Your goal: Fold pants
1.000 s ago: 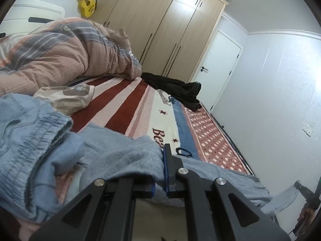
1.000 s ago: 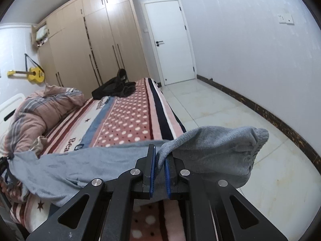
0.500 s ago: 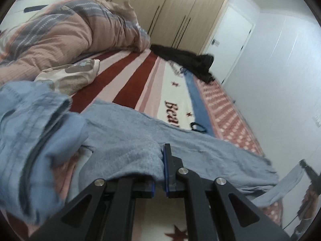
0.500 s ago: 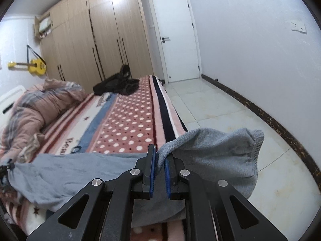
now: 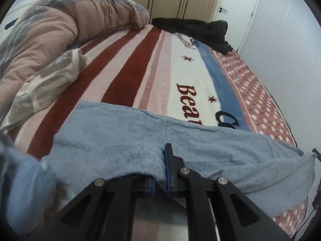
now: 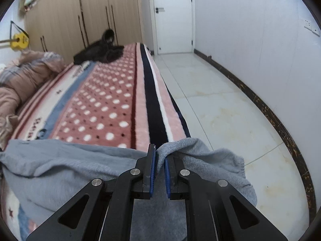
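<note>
Pants [image 5: 124,140] lie across the bed's [image 5: 160,76] near end; quilt [image 5: 50,26] at left, dark garment [image 5: 196,30] behind.

A home bedroom: a bed under a plush striped and polka-dotted blanket [image 5: 152,64], a rumpled pink-and-grey quilt [image 5: 60,20] heaped at its head, tall light-wood wardrobe doors [image 6: 90,14] beyond its far end, a white door [image 6: 172,16] beside them, and a small yellow guitar [image 6: 19,41] on the wall.

Ahead of me: striped, dotted blanket [image 5: 152,64]; pink quilt [image 5: 50,26] bunched left; black jacket [image 5: 196,30] far end; yellow guitar [image 6: 19,40] on wall.
</note>
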